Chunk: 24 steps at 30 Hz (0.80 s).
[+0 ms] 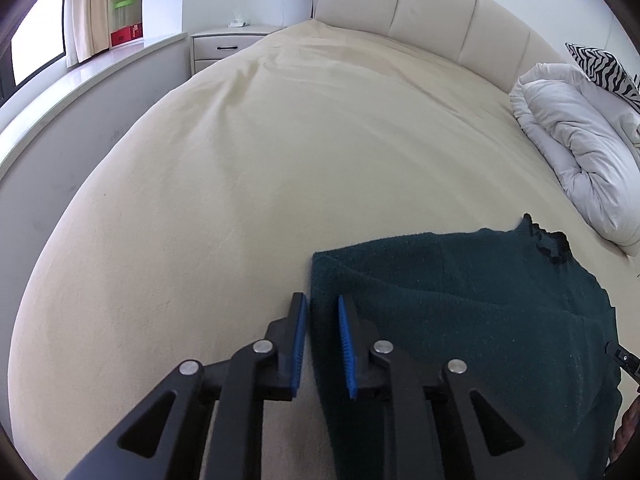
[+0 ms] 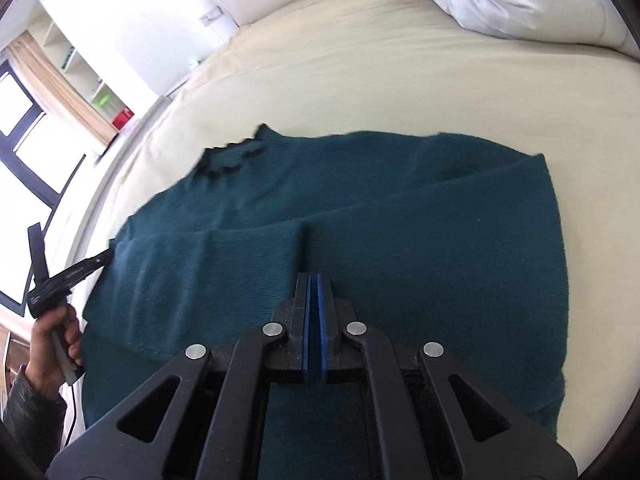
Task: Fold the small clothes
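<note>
A dark green knitted sweater (image 1: 480, 300) lies spread flat on the cream bed (image 1: 240, 160), its dark-trimmed neckline toward the headboard. My left gripper (image 1: 322, 298) hovers at the sweater's left edge; its blue pads (image 1: 301, 320) stand apart, with the edge of the fabric below the gap and not pinched. In the right wrist view the sweater (image 2: 400, 220) fills the middle. My right gripper (image 2: 313, 276) is shut on a raised ridge of the sleeve folded across the body. The left gripper (image 2: 94, 262), held by a hand (image 2: 56, 332), touches the sweater's left side.
A bunched white duvet (image 1: 580, 140) and a zebra-print pillow (image 1: 600, 66) lie at the bed's right, near the padded headboard (image 1: 420, 4). A white nightstand (image 1: 224, 46) and a long window ledge (image 1: 80, 92) run along the left side.
</note>
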Available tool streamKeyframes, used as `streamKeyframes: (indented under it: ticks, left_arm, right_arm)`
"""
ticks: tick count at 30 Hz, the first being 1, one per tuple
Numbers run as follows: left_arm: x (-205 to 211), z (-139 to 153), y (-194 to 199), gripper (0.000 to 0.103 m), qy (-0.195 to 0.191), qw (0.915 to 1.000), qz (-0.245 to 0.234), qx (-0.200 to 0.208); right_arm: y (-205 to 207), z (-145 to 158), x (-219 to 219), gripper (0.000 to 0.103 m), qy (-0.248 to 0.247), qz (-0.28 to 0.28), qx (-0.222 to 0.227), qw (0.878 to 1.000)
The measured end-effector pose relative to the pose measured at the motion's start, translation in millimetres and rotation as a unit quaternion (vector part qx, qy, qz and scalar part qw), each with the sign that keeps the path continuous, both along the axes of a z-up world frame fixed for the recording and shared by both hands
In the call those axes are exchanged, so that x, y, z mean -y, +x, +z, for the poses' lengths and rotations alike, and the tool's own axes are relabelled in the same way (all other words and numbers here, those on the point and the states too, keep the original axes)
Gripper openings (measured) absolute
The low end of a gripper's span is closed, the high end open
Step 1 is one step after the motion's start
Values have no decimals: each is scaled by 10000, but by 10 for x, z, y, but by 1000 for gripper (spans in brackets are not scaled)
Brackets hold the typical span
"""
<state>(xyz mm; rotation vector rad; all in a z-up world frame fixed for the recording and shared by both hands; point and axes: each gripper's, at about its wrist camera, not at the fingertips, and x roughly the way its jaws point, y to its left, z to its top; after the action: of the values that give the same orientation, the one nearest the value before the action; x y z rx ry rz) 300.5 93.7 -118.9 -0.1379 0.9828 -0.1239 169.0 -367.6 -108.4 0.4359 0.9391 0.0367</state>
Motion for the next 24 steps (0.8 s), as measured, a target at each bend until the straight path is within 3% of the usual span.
streamKeyframes:
  ticks: [3, 6, 8, 10, 13, 15, 16, 17, 24]
  left_arm:
    - [-15, 11, -57, 42, -193, 9997, -112, 5]
    - [-19, 5, -90, 45, -227, 9996, -144, 53]
    - [-22, -9, -98, 45, -233, 9996, -138, 64]
    - [-18, -20, -94, 45, -195, 9997, -163, 62]
    - [-23, -21, -86, 45, -199, 9996, -182, 61]
    - [-23, -25, -75, 45, -183, 9996, -201, 46]
    - [-15, -23, -85, 45, -172, 9996, -203, 43]
    - [-16, -22, -85, 44, -168, 9996, -204, 43]
    - [-15, -46, -53, 38, -197, 9997, -151, 8]
  right_arm:
    - [35, 6, -8, 12, 292, 154, -47, 9994]
    - [46, -46, 7, 33, 479, 133, -195, 9986]
    - [5, -31, 5, 33, 577, 141, -74, 9982]
    - [7, -44, -16, 41, 635, 129, -66, 9979]
    - [109, -80, -138, 41, 422, 320, -190, 9984]
    - [190, -81, -229, 34, 225, 378, -255, 9987]
    - [219, -80, -252, 28, 142, 384, -276, 9988]
    - [242, -84, -279, 8, 1, 374, -319, 9988]
    - [126, 88, -222, 5, -114, 114, -66, 9998]
